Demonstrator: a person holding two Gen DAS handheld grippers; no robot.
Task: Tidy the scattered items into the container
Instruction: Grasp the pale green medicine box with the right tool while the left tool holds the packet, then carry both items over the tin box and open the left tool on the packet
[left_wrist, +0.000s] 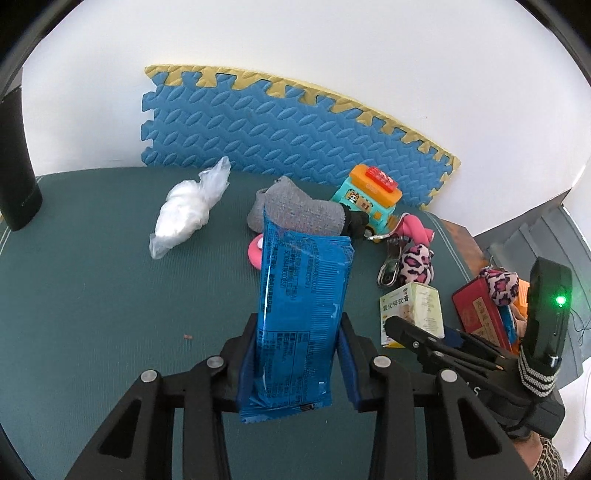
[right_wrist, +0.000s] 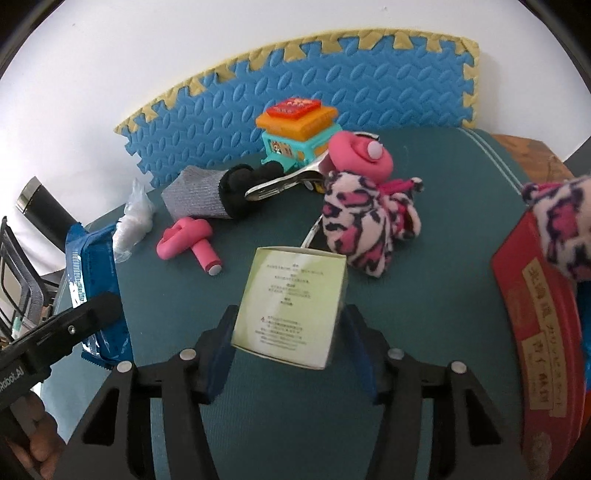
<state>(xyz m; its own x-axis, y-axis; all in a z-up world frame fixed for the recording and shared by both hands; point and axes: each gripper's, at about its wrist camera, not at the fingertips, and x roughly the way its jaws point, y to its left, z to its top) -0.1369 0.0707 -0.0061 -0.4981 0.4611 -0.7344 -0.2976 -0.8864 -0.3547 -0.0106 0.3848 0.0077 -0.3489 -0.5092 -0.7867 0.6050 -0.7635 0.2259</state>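
The left gripper is clamping a blue snack packet while the right gripper is clamping a pale green ointment box above the green mat.

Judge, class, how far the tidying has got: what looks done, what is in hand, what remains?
Done: one leopard-print plush already lies in the red container. In hand: the left gripper clamps a blue packet; the right gripper brackets a green box. Left: toy train, grey sock, pink toy, plastic bag.
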